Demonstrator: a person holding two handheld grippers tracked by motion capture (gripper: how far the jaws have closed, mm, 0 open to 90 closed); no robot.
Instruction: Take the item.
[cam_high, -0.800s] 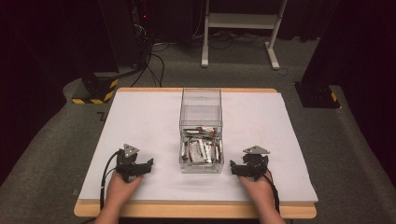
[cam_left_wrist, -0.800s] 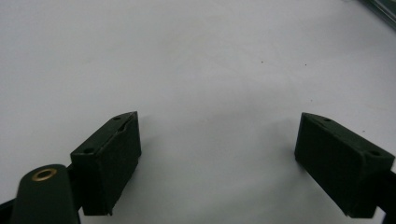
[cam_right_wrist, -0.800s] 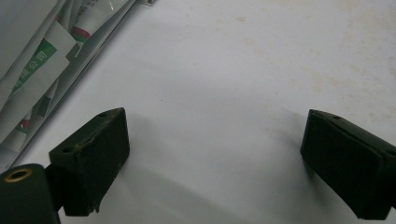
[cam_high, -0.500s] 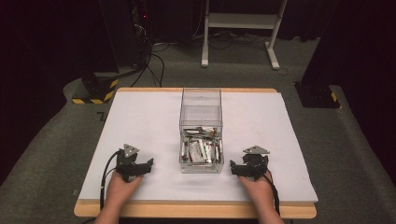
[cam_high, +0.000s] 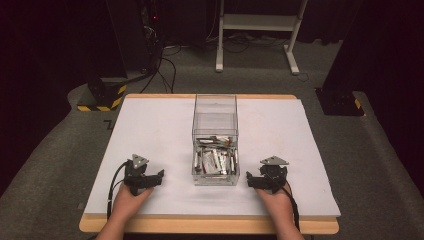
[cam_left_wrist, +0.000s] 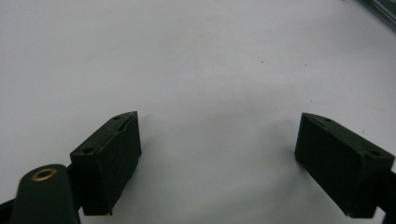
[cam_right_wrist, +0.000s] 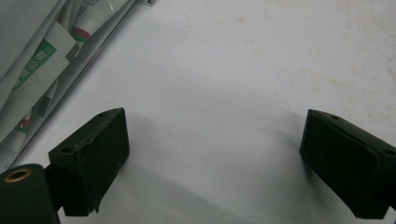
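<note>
The left gripper (cam_high: 150, 179) rests on the white table (cam_high: 160, 135) with its jaws spread wide and nothing between them. The right gripper (cam_high: 256, 181) sits the same way, jaws wide apart and empty, just beside the clear box (cam_high: 215, 107) of small packets (cam_high: 214, 161), which stands between the two grippers.

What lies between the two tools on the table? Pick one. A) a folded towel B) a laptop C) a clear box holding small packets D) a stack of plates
C: the clear box stands on the white table between the left tool and right tool, with small packets inside.
</note>
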